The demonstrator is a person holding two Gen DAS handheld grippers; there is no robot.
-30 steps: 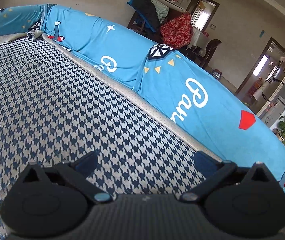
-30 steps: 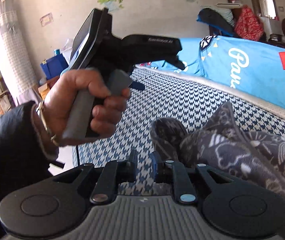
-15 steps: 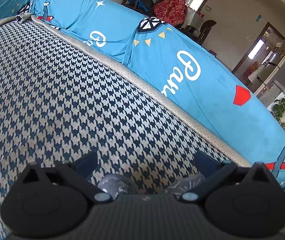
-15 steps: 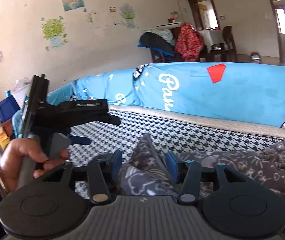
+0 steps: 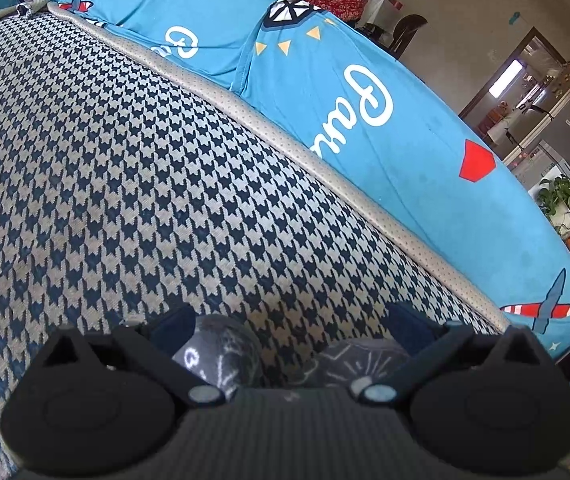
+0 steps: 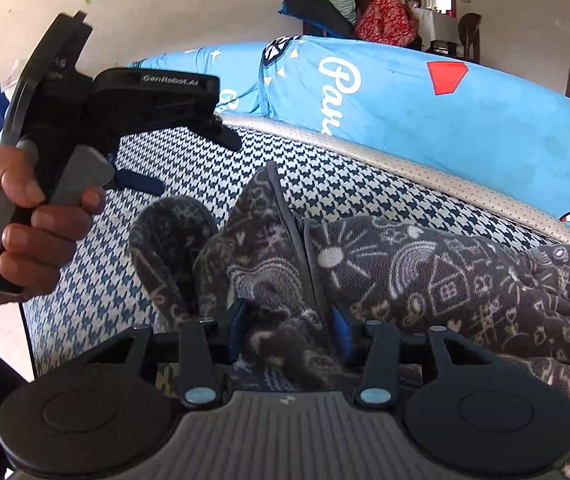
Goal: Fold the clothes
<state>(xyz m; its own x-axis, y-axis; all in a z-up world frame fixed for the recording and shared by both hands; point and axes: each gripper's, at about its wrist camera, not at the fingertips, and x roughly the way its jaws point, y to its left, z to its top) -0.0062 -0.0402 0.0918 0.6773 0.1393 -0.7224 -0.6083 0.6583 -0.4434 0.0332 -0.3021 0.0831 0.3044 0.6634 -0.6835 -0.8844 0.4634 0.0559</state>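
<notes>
Houndstooth upholstery (image 6: 133, 280) in navy and beige covered the seat, with a bright blue printed cover (image 6: 425, 112) over the backrest behind it. On that seat lay the dark fleece garment (image 6: 425, 272), patterned with pale doodles, bunched at the right gripper's end and trailing away to the right in that view. Its long axis seemed to run roughly along the seat front, parallel to the backrest, with a peaked fold and a rounded flap rising at the near end; which end was collar or hem could not be told.

It looked soft, light and limp, thick enough to bunch, so an edge or seam would likely give a cleaner hold than the heaped middle.

The right gripper (image 6: 289, 332) had just been closing, its jaws partly apart with a ridge of fleece between them; whether the pads pressed could not be told. The left gripper (image 5: 285, 320) stood wide, holding nothing, just above the garment's near folds.
</notes>
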